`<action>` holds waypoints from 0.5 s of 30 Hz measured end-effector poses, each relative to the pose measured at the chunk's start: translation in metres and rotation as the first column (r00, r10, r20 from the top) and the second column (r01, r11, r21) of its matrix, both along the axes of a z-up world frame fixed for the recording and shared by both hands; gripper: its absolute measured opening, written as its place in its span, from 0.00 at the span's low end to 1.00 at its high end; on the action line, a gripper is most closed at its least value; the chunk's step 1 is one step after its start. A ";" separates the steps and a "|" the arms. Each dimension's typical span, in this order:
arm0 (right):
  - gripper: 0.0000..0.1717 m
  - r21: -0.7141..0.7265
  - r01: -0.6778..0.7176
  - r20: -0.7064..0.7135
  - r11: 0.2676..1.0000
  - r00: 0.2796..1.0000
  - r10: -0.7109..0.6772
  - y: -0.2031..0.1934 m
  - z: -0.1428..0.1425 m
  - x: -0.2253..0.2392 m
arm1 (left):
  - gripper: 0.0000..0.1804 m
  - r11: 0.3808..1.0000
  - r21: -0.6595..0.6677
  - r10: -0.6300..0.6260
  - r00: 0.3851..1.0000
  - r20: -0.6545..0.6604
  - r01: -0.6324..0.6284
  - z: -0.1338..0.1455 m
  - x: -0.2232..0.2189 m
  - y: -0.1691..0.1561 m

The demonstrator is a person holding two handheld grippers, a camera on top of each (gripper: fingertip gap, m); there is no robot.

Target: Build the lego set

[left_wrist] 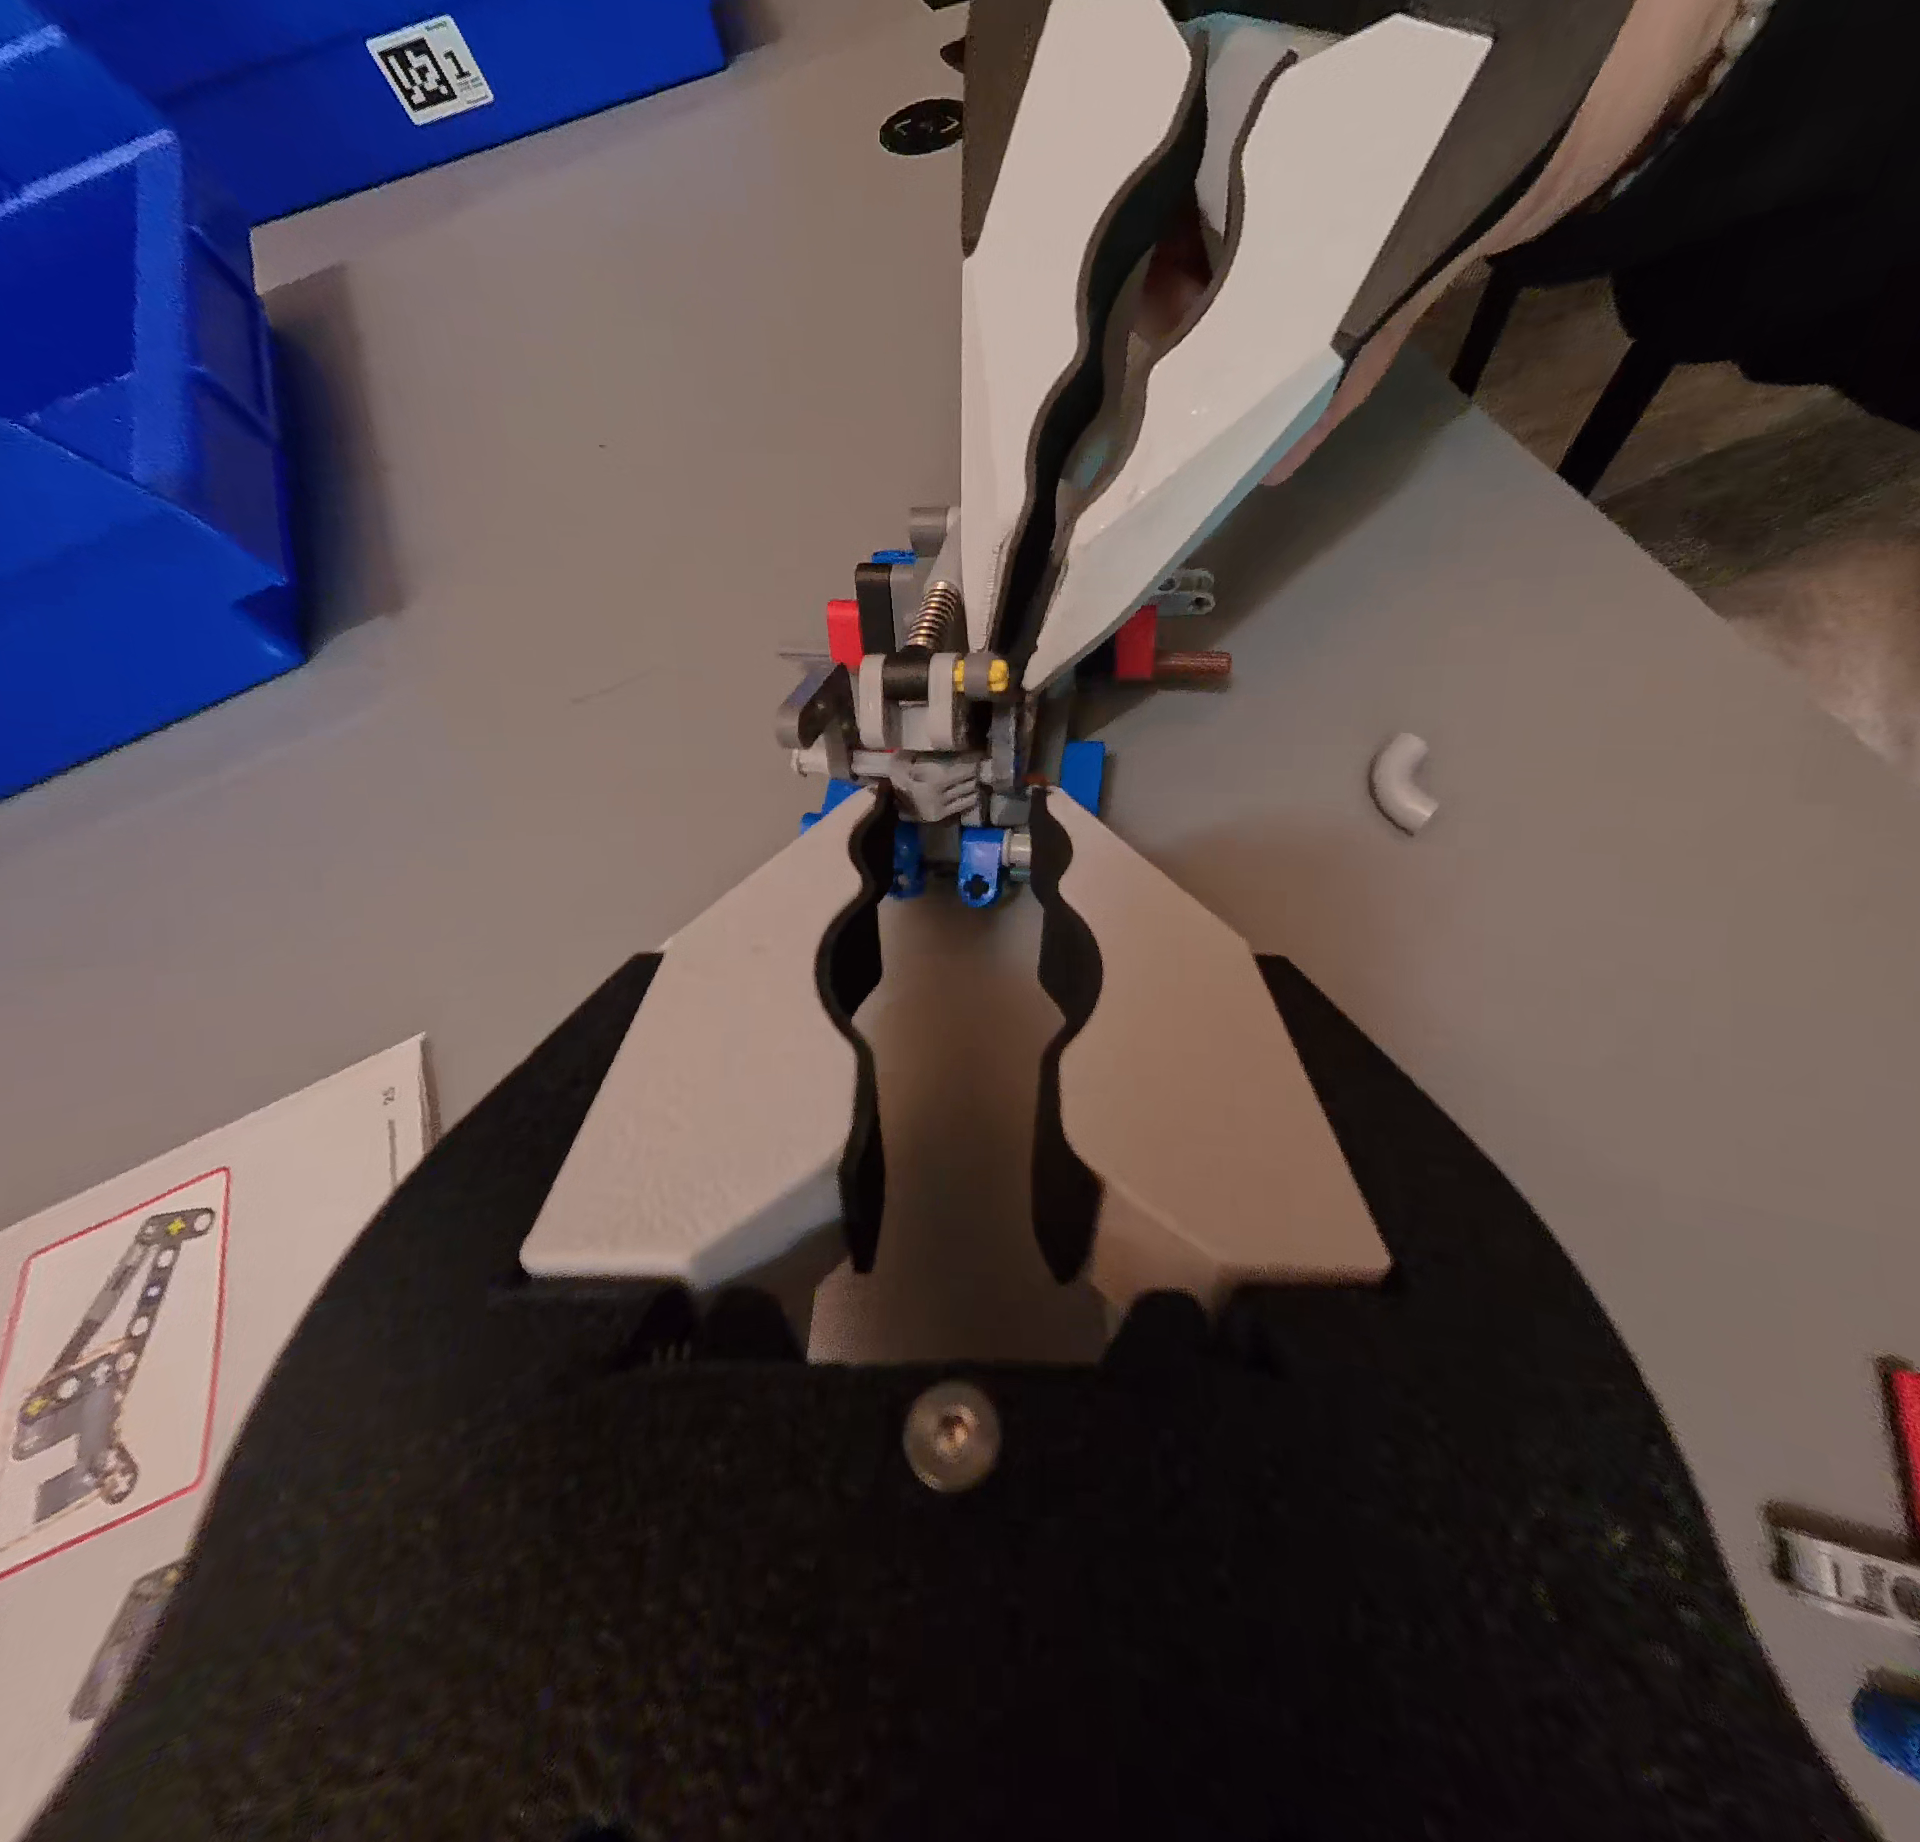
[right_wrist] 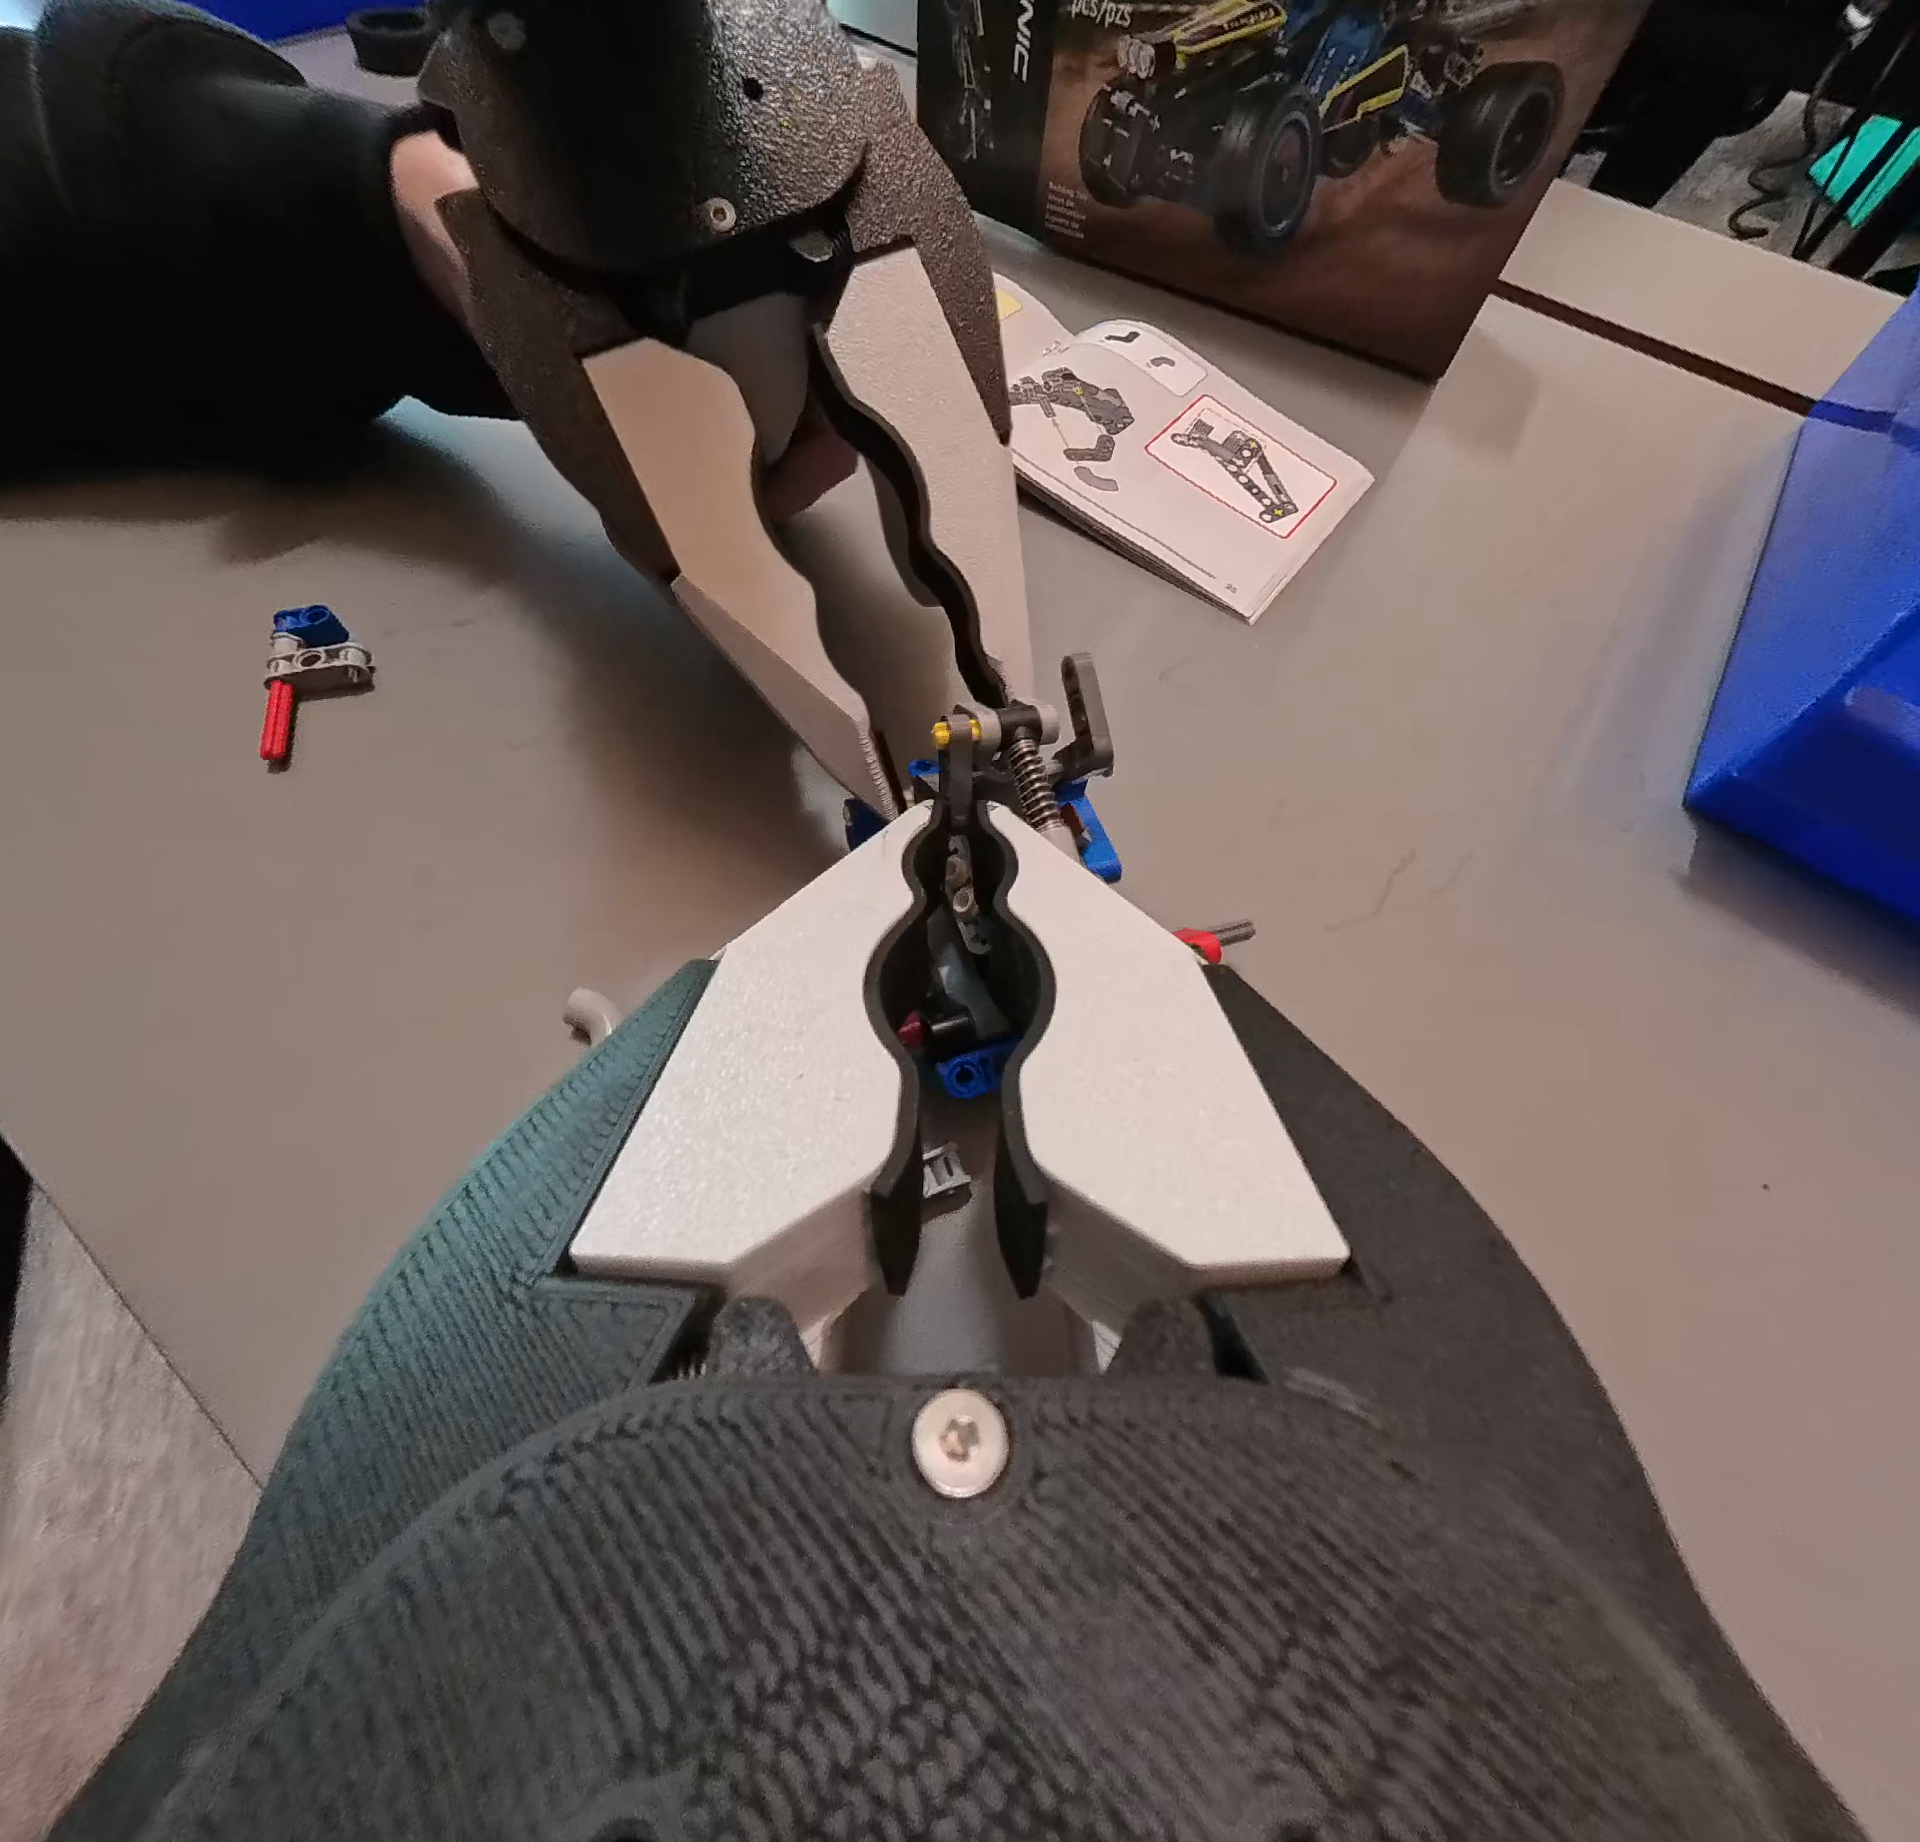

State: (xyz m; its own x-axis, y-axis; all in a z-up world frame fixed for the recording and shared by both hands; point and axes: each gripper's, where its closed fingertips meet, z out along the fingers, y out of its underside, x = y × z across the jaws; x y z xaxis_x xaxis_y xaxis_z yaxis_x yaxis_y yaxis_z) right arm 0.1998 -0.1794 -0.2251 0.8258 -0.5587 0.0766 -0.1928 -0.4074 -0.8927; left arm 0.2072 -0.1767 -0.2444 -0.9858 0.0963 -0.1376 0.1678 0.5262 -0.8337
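Note:
A small toy-brick assembly point(left_wrist: 935, 732) of grey, black, blue and red parts, with a metal spring point(left_wrist: 935, 613) and a yellow pin point(left_wrist: 987, 672), stands on the grey table point(left_wrist: 582, 462). My left gripper point(left_wrist: 956, 800) is shut on the lower body of the assembly, one tip on each side. My right gripper point(right_wrist: 958, 816) is shut on a thin black beam point(right_wrist: 958, 779) that hangs from the yellow pin point(right_wrist: 940, 732). In the left wrist view the right gripper point(left_wrist: 1013, 670) comes down from above beside the pin. In the right wrist view the left gripper point(right_wrist: 935, 732) straddles the assembly point(right_wrist: 1049, 753) from the far side.
Blue bins point(left_wrist: 135, 442) stand at the left and another bin point(right_wrist: 1829, 649) at the right. An open instruction booklet point(right_wrist: 1184, 452) and a product box point(right_wrist: 1247, 99) lie beyond. Loose parts: a grey curved piece point(left_wrist: 1403, 779), a blue-grey-red piece point(right_wrist: 307, 670), a red pin point(right_wrist: 1205, 940).

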 end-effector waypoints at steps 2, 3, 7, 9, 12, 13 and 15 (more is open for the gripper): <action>0.00 0.002 0.005 0.002 1.000 1.000 -0.005 -0.001 0.000 0.000 | 0.11 1.000 -0.008 0.006 0.999 -0.043 -0.007 0.002 0.000 0.000; 0.00 0.007 0.009 0.002 1.000 1.000 -0.009 -0.001 0.001 0.001 | 0.11 1.000 -0.014 0.010 0.998 -0.060 -0.011 0.003 0.000 0.000; 0.00 0.017 0.023 -0.003 1.000 1.000 -0.023 -0.003 0.002 0.003 | 0.11 0.999 -0.020 0.037 0.994 -0.098 -0.040 0.004 0.002 -0.001; 0.00 0.012 0.025 -0.003 1.000 1.000 -0.025 -0.003 0.001 0.003 | 0.11 0.999 -0.018 0.045 0.994 -0.102 -0.047 0.004 0.002 -0.001; 0.00 0.002 0.024 -0.003 1.000 1.000 -0.024 -0.002 0.000 0.003 | 0.12 0.998 -0.028 0.051 0.992 -0.115 -0.055 0.006 0.004 -0.001; 0.00 0.001 0.024 -0.003 1.000 1.000 -0.024 -0.002 0.000 0.003 | 0.14 0.997 -0.037 0.062 0.992 -0.111 -0.067 0.008 0.006 -0.001; 0.00 0.007 0.024 -0.002 1.000 1.000 -0.024 -0.003 0.001 0.003 | 0.14 0.997 -0.056 0.055 0.995 -0.080 -0.060 0.013 0.007 0.000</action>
